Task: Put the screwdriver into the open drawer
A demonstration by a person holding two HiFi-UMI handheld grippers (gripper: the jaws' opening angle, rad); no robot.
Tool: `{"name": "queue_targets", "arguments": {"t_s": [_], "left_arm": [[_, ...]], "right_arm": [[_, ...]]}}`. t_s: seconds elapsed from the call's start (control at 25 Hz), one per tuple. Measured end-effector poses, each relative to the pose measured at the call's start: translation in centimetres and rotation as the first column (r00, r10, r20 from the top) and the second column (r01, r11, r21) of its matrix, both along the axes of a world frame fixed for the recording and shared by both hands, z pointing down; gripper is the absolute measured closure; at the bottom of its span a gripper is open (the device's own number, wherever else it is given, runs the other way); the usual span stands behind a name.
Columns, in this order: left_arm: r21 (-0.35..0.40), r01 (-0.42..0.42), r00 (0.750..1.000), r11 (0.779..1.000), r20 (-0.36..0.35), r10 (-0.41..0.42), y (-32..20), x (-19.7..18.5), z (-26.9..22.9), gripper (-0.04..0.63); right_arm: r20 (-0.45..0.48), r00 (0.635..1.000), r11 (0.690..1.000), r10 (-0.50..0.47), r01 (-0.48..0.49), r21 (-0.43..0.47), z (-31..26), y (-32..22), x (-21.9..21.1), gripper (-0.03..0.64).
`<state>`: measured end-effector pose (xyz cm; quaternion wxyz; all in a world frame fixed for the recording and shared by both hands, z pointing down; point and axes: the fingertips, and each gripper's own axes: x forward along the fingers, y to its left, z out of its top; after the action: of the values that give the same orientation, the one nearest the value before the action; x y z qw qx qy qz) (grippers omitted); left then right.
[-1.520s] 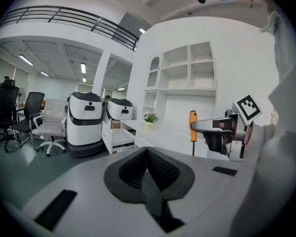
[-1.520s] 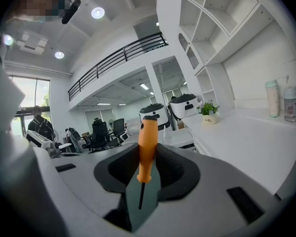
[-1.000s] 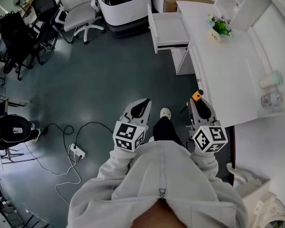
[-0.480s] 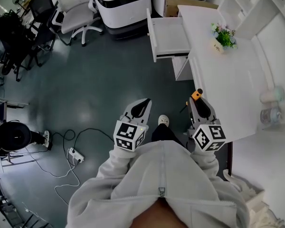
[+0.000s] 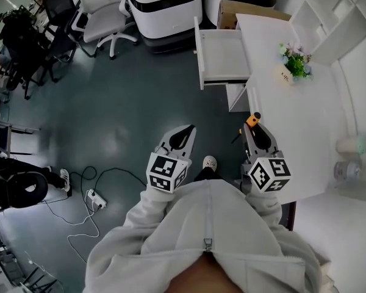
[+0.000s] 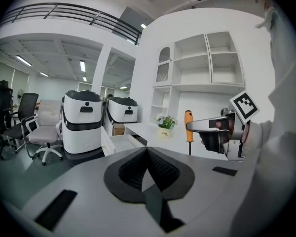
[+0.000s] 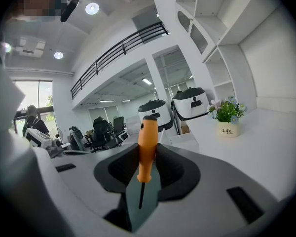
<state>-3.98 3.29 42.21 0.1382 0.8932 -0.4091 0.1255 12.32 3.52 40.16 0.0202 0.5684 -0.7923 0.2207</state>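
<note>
Screwdriver point(image 7: 147, 149) stands clamped upright in your right gripper point(image 5: 252, 127), centre-right of the frame. Your left gripper point(image 5: 186, 130) is closed on nothing. This looks like the carry: next bring it over the open drawer point(image 5: 222, 57), upper centre.

Rm as I saw it on my feed: dark grey-green floor point(image 5: 122, 96), glossy w/ pale light patches. A white desk point(image 5: 293, 127) ran along the right, w/ white open shelving point(image 5: 332, 11) above it on the white wall. Small potted plant point(image 5: 296, 63) stood on the desk's far part. At the far end, two big white-and-black units point(image 5: 161, 5) sat side by side, w/ a cardboard box point(image 5: 229, 14) near them by the desk's far corner. White swivel chair point(image 5: 104, 11) was left of the units, black chairs point(image 5: 27, 35) at far left. A power strip point(image 5: 96, 195) w/ cable lay on the floor, near left. Overhead I had a railed mezzanine point(image 7: 118, 53), round ceiling lamps point(image 7: 92, 8) and strip lights point(image 6: 83, 65). A bright window point(image 7: 39, 102) was at left.
</note>
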Motion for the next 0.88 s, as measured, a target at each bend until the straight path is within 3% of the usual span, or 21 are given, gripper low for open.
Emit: {"name": "queue_targets", "arguments": {"t_s": [0.4, 0.88], "left_arm": [[0.015, 0.052, 0.999, 0.999, -0.001, -0.052, -3.4, 1.7, 0.2, 0.58], [-0.001, 0.102, 0.995, 0.995, -0.013, -0.102, -4.3, 2.5, 0.5, 0.58]], "right_arm": [[0.009, 0.999, 0.999, -0.039, 0.039, 0.028, -0.2, -4.2, 2.1, 0.495], [-0.01, 0.997, 0.997, -0.071, 0.072, 0.023, 0.2, -4.8, 3.2, 0.495]]}}
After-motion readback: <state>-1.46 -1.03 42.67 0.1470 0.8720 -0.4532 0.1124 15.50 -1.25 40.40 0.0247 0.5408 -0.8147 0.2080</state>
